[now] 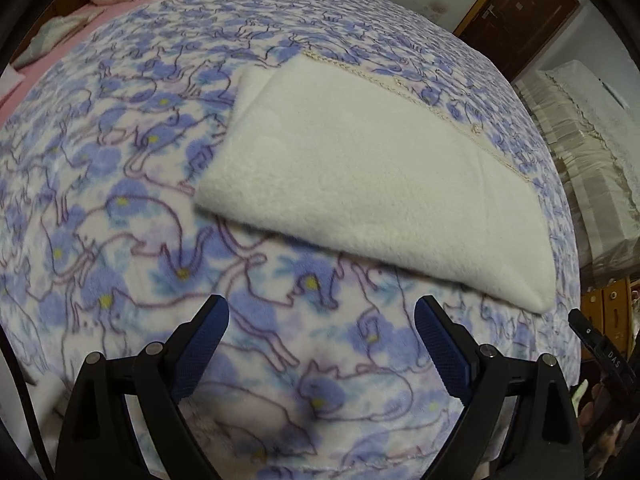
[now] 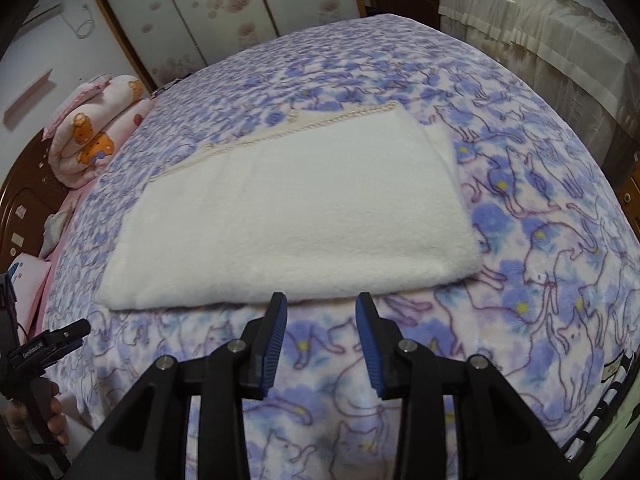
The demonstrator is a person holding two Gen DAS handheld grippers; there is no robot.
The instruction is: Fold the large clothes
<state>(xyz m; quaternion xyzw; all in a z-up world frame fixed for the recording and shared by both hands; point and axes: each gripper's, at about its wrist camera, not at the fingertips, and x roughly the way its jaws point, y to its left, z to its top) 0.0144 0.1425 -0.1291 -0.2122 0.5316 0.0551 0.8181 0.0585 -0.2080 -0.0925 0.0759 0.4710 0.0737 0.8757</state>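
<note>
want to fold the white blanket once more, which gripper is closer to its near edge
Right, probably. The right gripper has its fingers right at the white blanket's near folded edge, around its middle. The left gripper hovers open over the cat-print bedcover, short of the blanket's edge.

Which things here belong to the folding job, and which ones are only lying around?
For the job:
- folded white blanket
- left hand-held gripper, open
- right hand-held gripper, open

Lying about:
- cat-print bedspread
- rolled pink quilt
- covered furniture

Floral sliding wardrobe doors (image 2: pixel 224 12) behind bed (image 2: pixel 520 200)
</note>
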